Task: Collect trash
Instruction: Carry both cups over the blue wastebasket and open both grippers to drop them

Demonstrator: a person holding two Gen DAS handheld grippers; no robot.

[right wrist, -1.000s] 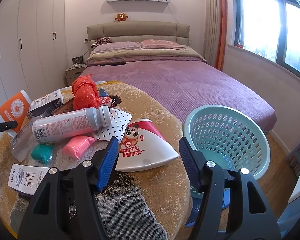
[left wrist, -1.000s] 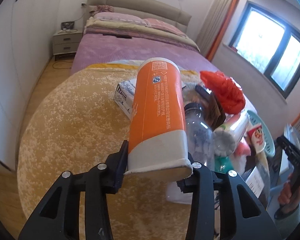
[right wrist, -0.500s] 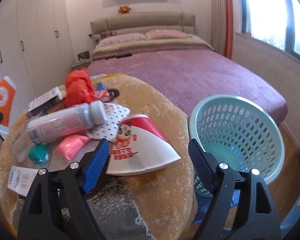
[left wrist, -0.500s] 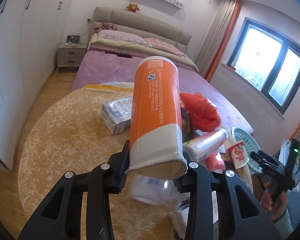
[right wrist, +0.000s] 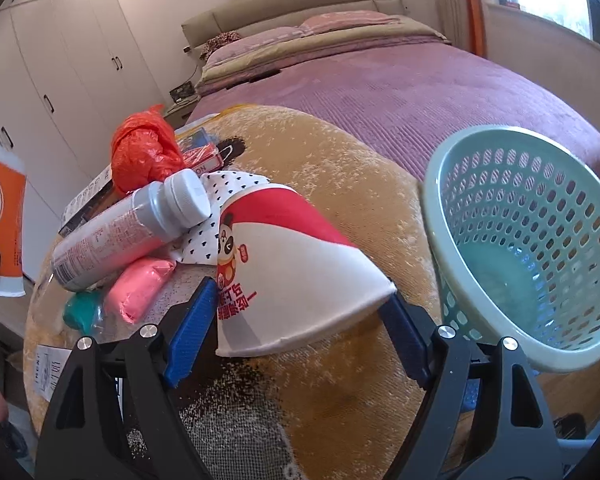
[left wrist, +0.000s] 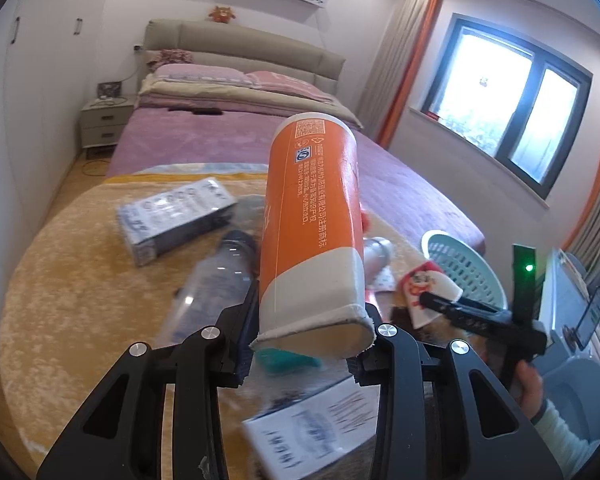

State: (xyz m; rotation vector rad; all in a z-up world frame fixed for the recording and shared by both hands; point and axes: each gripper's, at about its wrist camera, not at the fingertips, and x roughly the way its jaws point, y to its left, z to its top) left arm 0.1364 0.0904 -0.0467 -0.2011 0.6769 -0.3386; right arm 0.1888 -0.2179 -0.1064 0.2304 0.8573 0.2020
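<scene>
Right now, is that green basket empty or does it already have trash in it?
Empty: through the open top of the green basket only its bare perforated wall and floor show.

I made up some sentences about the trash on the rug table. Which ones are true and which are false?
1. The left gripper holds an orange paper cup. True.
2. The green basket is full of trash. False: it looks empty.
3. The flattened red and white cup lies between the right gripper's blue pads. True.
4. The grey bottle stands upright. False: it lies on its side.
5. The red plastic bag is inside the basket. False: it sits on the table.
</scene>
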